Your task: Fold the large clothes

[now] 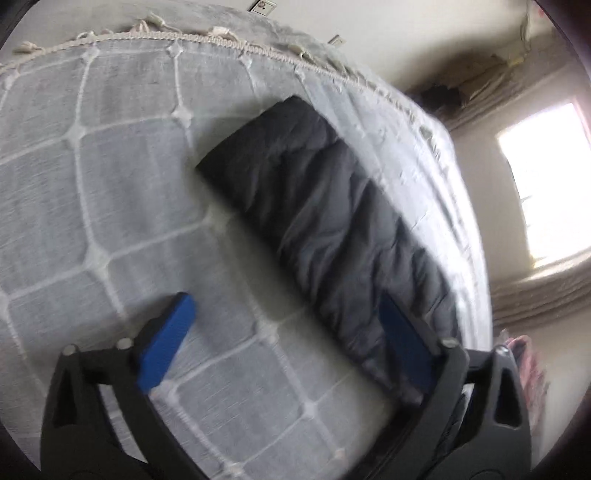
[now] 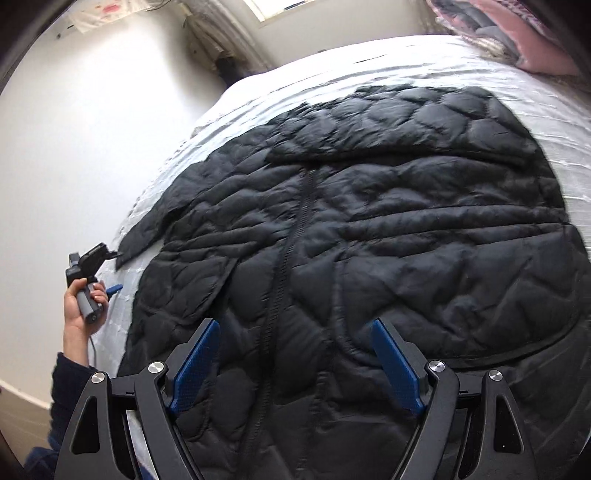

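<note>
A large black quilted jacket (image 2: 369,229) lies spread on the bed, front up, its zipper (image 2: 288,240) running toward my right gripper. My right gripper (image 2: 295,328) is open just above the jacket's near part, blue pads on either side of the zipper. In the left wrist view a dark sleeve (image 1: 317,221) stretches across the bedspread. My left gripper (image 1: 288,310) is open; its right pad lies against the near end of the sleeve, its left pad over bare bedspread. The left gripper also shows in the right wrist view (image 2: 112,271), held by a hand beside the sleeve's cuff.
The bed has a grey-white checked bedspread (image 1: 110,206) with a fringed edge (image 1: 207,37). Pink and grey bedding (image 2: 517,33) is piled at the far right corner. A bright window (image 1: 546,177) and a pale wall (image 2: 92,129) stand beyond the bed's edge.
</note>
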